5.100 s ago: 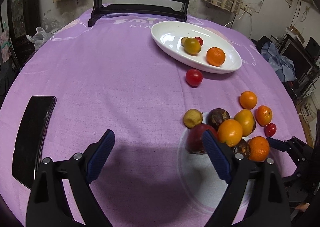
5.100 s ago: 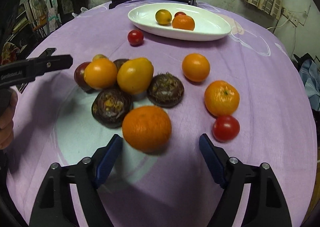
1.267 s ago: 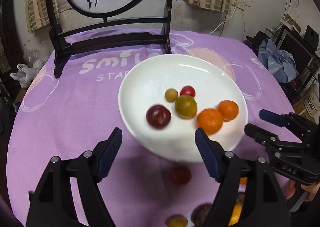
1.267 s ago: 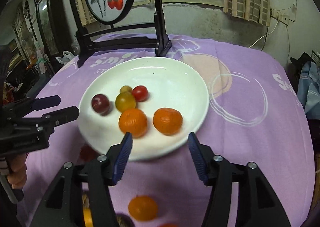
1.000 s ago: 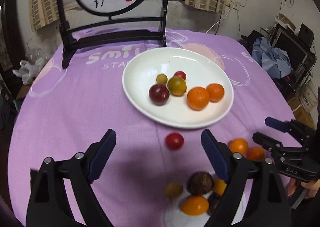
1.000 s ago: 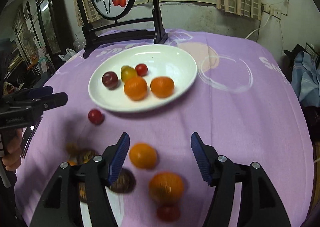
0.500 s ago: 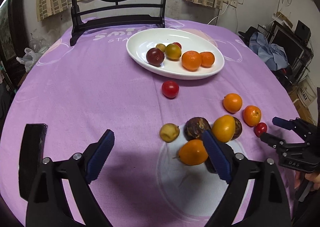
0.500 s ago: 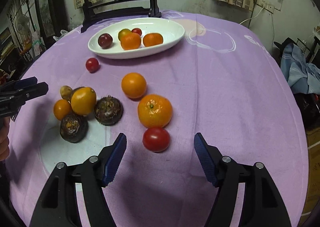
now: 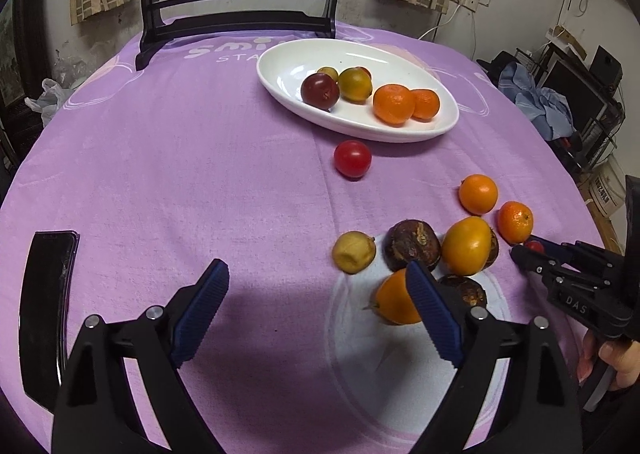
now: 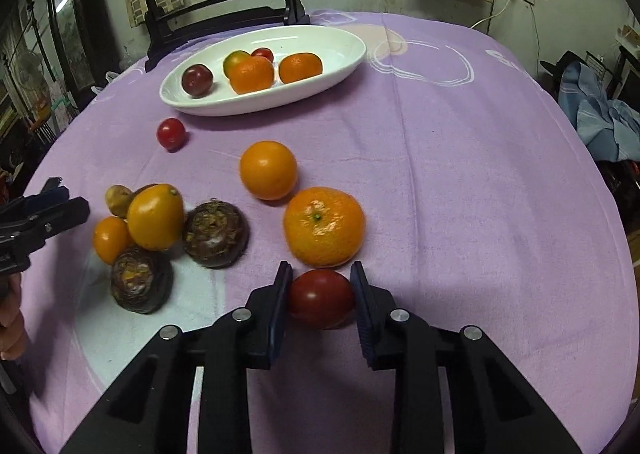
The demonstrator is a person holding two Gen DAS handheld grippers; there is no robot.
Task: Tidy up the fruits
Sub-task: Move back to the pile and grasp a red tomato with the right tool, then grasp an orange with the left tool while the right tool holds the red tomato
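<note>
My right gripper (image 10: 320, 294) is shut on a red tomato (image 10: 321, 298) that sits on the purple cloth just in front of a large mandarin (image 10: 324, 226). My left gripper (image 9: 316, 294) stands open above bare cloth; its right finger (image 9: 430, 316) overlaps a small orange fruit (image 9: 394, 304). A cluster of a yellow-orange fruit (image 9: 466, 246), dark brown fruits (image 9: 412, 245) and a small yellowish fruit (image 9: 353, 252) lies beside it. The white oval plate (image 9: 404, 131) at the back holds several fruits. A second red tomato (image 9: 352, 158) lies in front of the plate.
A round orange (image 10: 268, 169) lies between the plate and the mandarin. A black phone (image 9: 46, 314) rests at the table's left edge. A dark wooden stand with a painted round screen (image 9: 240, 25) stands behind the plate. A person's hand (image 9: 608, 358) holds the right gripper's handle.
Both grippers came back from above the plate and down toward the loose fruits. The right gripper's jaws closed around the red tomato. The left gripper stayed open.
</note>
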